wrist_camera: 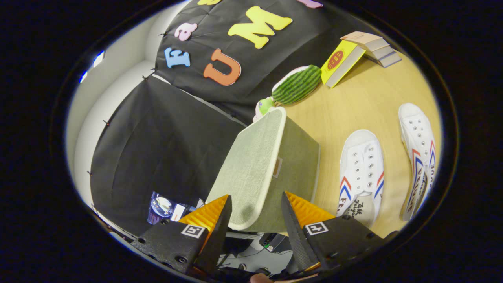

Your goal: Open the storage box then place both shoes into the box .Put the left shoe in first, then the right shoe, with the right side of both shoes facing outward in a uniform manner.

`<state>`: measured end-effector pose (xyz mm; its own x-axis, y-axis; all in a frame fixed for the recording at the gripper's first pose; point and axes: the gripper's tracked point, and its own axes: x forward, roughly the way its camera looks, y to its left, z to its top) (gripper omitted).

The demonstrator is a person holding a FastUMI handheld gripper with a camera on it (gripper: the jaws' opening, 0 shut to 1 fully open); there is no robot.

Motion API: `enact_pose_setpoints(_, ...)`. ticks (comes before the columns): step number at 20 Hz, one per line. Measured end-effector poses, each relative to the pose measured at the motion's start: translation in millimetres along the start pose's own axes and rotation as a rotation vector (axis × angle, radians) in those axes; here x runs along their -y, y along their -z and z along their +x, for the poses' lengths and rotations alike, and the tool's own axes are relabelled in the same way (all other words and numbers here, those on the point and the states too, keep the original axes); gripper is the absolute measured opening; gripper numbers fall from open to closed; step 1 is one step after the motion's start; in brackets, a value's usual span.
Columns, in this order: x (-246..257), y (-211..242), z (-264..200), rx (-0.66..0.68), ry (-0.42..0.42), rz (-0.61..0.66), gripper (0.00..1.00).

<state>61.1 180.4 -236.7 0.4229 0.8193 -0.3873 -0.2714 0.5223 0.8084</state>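
The green fabric storage box (300, 161) stands on the wooden table (365, 106), and its cream-rimmed lid (251, 165) lies on top of it. My gripper (255, 214) straddles the lid's near corner. One finger (218, 224) lies on the lid's top face and the other finger (292, 224) sits against the rim at the box's side, so the lid edge fills the gap between them. Beyond the box, two white canvas shoes with red and blue stripes lie side by side on the table, the nearer shoe (361, 173) close to the box and the farther shoe (418, 157) past it.
A striped watermelon plush (296, 84) lies just behind the box by the booth wall. A yellow book (342, 61) leans on a stack of books (373, 47) farther back. Past the table edge, black cloth hangs, with small items (167, 208) lower down.
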Motion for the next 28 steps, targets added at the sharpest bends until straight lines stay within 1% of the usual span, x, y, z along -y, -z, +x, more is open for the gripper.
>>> enact_pose_setpoints(1,0,2,4,-0.014,-0.013,0.016,0.76)
enact_pose_setpoints(5,-2,2,12,-0.030,-0.054,0.073,0.57)
enact_pose_setpoints(6,-4,1,11,-0.026,-0.063,0.080,0.48)
enact_pose_setpoints(7,-6,-1,11,-0.020,-0.065,0.083,0.42)
enact_pose_setpoints(8,-7,-2,11,-0.016,-0.066,0.077,0.32)
enact_pose_setpoints(9,-8,-3,11,-0.011,-0.066,0.073,0.29)
enact_pose_setpoints(10,-9,-3,11,-0.008,-0.065,0.073,0.22)
enact_pose_setpoints(11,-10,-5,10,-0.002,-0.070,0.080,0.18)
enact_pose_setpoints(12,-13,-5,9,-0.005,-0.072,0.088,0.12)
enact_pose_setpoints(14,-20,-9,7,0.000,-0.086,0.097,0.06)
enact_pose_setpoints(16,-29,-15,3,0.010,-0.091,0.081,0.05)
enact_pose_setpoints(19,-56,-23,3,0.025,-0.114,0.036,0.06)
enact_pose_setpoints(21,-74,-26,5,0.012,-0.103,-0.020,0.05)
enact_pose_setpoints(25,-128,-35,15,0.006,-0.117,-0.120,0.06)
enact_pose_setpoints(28,-155,-37,31,-0.001,-0.072,-0.250,0.06)
